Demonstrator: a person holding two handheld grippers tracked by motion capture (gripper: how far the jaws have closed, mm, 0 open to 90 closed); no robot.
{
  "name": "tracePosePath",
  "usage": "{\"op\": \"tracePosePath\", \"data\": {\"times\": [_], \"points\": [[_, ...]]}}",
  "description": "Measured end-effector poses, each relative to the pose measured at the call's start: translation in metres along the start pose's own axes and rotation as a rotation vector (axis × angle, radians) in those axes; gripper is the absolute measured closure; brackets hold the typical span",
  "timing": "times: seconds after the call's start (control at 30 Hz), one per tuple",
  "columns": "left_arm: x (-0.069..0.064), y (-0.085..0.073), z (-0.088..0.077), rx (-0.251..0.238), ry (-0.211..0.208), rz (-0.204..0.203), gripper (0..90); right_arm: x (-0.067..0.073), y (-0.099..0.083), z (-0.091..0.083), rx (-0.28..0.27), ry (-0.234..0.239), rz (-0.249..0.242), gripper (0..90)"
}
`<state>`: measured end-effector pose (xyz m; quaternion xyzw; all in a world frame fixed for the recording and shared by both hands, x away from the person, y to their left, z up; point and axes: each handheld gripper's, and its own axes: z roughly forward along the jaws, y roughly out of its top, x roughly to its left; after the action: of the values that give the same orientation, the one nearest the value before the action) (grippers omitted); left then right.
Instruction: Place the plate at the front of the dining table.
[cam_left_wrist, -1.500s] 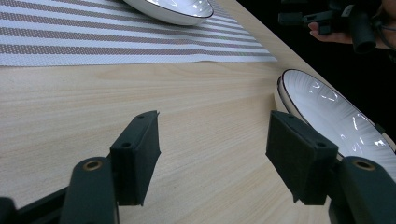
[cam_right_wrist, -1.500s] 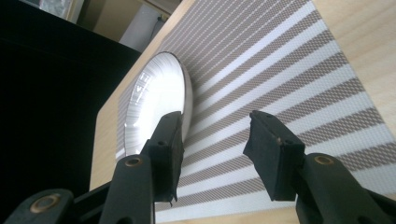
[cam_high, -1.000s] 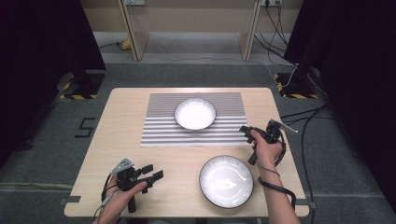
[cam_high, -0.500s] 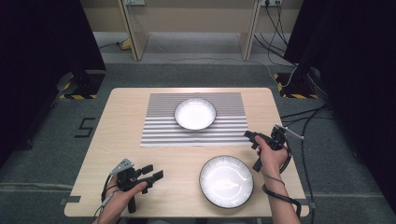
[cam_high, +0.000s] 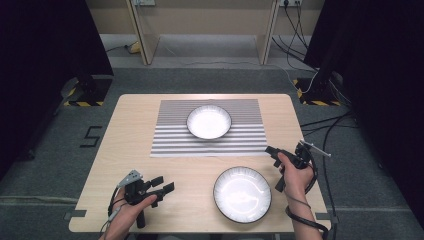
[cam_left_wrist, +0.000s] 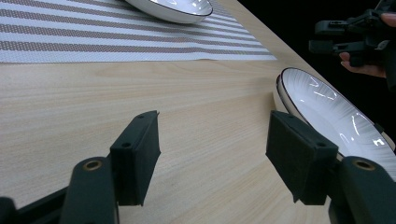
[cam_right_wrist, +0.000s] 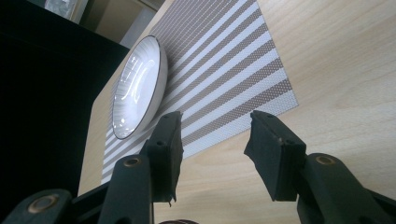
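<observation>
Drawn back toward the table's (cam_high: 135, 120) right edge, the right gripper (cam_high: 274, 152) hangs with jaws apart, empty. Left gripper (cam_high: 161, 184), also parted, rests near the front edge. Between them sits a white plate (cam_high: 242, 194); beyond, a bowl (cam_high: 209, 121) on the striped placemat (cam_high: 170, 137).

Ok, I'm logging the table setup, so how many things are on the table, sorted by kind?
Round white ribbed dishes with dark rims: 2, one on the mat, one on the bare wood near the front.
Grey-and-white striped woven placemat: 1.
Handheld black claws: 2, left claw, right claw, both open.
Total: 5.
</observation>
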<state>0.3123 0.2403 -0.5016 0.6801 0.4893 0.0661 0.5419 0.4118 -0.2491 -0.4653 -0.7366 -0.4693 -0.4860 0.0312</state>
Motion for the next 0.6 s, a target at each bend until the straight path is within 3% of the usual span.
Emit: {"op": "tracePosePath", "data": {"times": [0.6], "points": [[0.0, 0.0, -0.001, -0.003, 0.001, 0.0, 34.3, -0.014, -0.012, -0.021, -0.003, -0.004, 0.002, 53.1]]}}
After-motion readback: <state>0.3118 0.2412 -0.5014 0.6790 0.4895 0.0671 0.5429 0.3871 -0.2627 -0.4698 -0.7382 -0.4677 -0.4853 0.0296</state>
